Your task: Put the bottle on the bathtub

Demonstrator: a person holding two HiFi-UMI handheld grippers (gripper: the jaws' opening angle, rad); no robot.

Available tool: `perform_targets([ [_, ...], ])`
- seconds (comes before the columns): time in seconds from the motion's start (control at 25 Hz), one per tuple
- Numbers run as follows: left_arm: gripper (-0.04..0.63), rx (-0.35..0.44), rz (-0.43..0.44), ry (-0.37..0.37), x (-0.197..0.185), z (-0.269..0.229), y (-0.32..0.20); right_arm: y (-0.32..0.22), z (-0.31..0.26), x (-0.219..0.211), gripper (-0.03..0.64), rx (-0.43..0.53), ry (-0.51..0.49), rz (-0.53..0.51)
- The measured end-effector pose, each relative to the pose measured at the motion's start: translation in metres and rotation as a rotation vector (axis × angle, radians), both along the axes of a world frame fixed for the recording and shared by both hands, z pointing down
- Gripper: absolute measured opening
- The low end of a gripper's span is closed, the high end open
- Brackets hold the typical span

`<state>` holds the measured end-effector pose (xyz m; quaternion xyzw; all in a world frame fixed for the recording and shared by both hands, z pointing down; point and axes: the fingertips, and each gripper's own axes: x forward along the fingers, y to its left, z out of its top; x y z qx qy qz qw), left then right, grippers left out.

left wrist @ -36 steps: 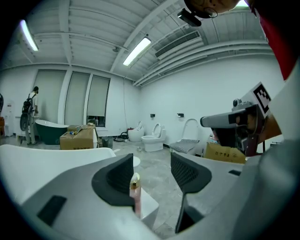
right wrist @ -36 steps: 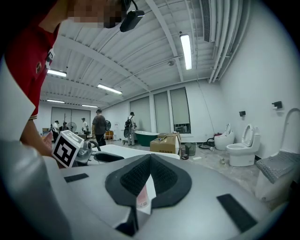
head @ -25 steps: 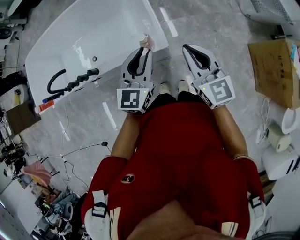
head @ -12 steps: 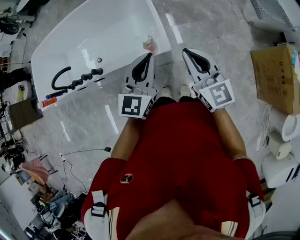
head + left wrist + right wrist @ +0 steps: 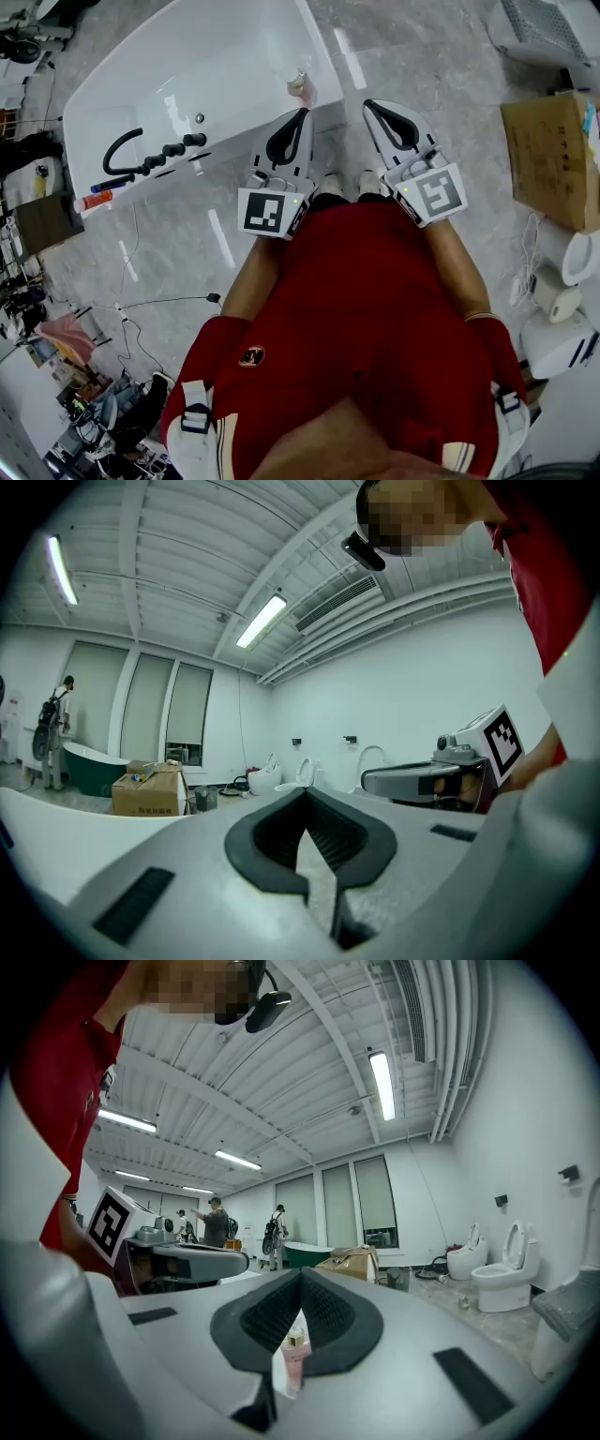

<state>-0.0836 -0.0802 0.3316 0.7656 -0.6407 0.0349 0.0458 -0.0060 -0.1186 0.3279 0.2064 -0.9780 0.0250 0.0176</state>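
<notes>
The left gripper (image 5: 302, 111) and the right gripper (image 5: 367, 103) are held side by side in front of the body, slightly apart, with their tips pointing toward the near corner of the bathtub (image 5: 317, 56). The left tip is seen just beside the tub's corner edge, while the right one is over bare grey floor (image 5: 441, 66). Open floor is left on the right as far as a cardboard box (image 5: 548, 150), well apart. A black hand shower (image 5: 141, 159) lies farther along the tub's rim.

The bottle (image 5: 298, 86) is small and pink with a pale cap. It stands upright on the rim at that corner, just beyond the left tip and touched by neither gripper.

Both pairs of jaws are brought together with nothing clamped; in the right gripper view the bottle is only glimpsed beyond them.
</notes>
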Motion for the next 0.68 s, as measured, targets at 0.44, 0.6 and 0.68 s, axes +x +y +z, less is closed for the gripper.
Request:
perform_targets([
  [0.44,0.006,-0.008,0.000,0.005,-0.0021,0.0013,0.0056,0.0059,-0.0027,0.0000,-0.003,0.009,0.014,0.006],
  [0.6,0.006,0.010,0.011,0.012,0.0037,0.0050,0.0039,0.0041,0.0014,0.0055,-0.003,0.008,0.019,0.010],
  [0.68,0.006,0.021,0.018,0.017,0.0034,0.0063,0.0053,0.0050,0.0031,0.0056,-0.003,0.008,0.021,0.010],
])
